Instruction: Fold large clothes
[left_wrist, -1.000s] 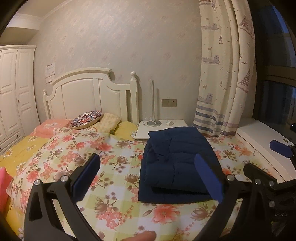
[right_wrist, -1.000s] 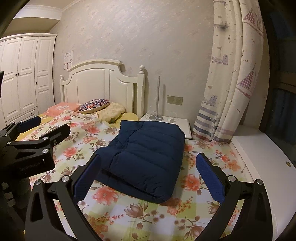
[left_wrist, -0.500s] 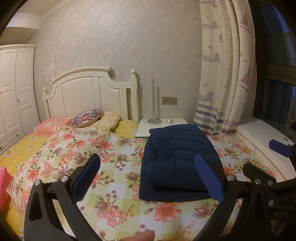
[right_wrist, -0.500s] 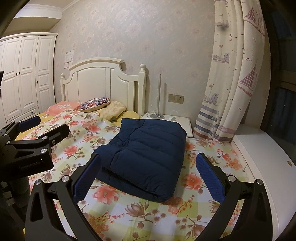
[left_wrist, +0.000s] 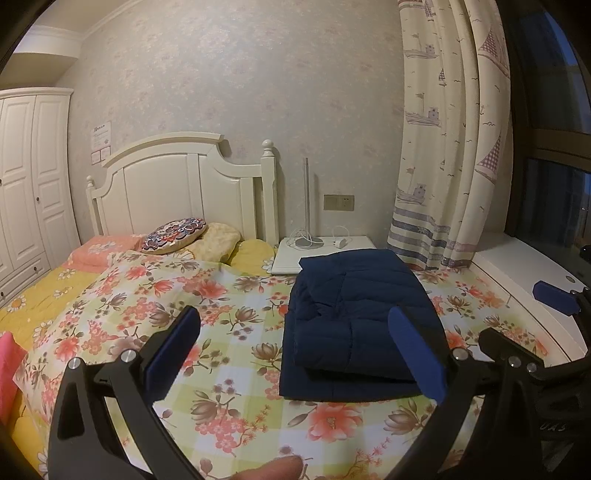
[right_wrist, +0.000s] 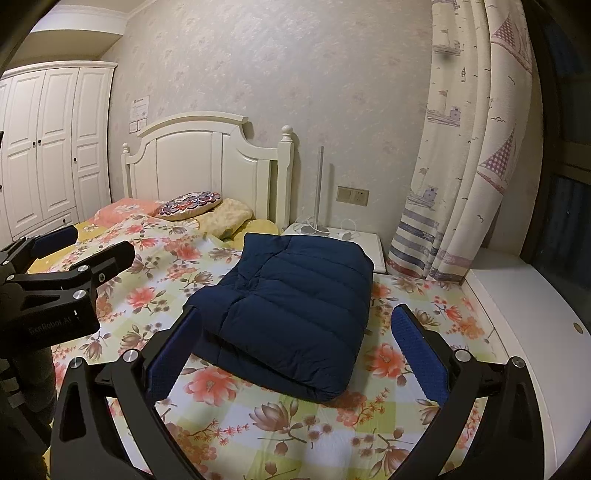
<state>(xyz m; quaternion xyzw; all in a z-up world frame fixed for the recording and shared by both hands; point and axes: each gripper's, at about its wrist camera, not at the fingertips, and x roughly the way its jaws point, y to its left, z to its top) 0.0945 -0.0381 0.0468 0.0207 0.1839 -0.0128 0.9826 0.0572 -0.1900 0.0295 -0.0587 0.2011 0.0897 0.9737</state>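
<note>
- The navy padded jacket (left_wrist: 354, 321) lies folded into a thick rectangle on the floral bedspread (left_wrist: 207, 302), on the bed's right half, its far edge close to the white nightstand (left_wrist: 288, 254).
- In the right wrist view the jacket (right_wrist: 295, 299) shows 2 stacked layers; the lower layer's edge sticks out past the upper along the near side.
- Bare bedspread surrounds the jacket on its left, near and right sides.
- The left gripper (left_wrist: 295, 354) hangs above the bedspread short of the jacket's near edge, fingers (left_wrist: 173, 350) spread wide, holding nothing.
- The right gripper (right_wrist: 299, 354) also hangs clear, fingers (right_wrist: 419, 354) wide apart, empty.
- Pillows (left_wrist: 173, 234) sit at the headboard (left_wrist: 184, 192); a curtain (left_wrist: 450, 147) hangs right of the nightstand.
</note>
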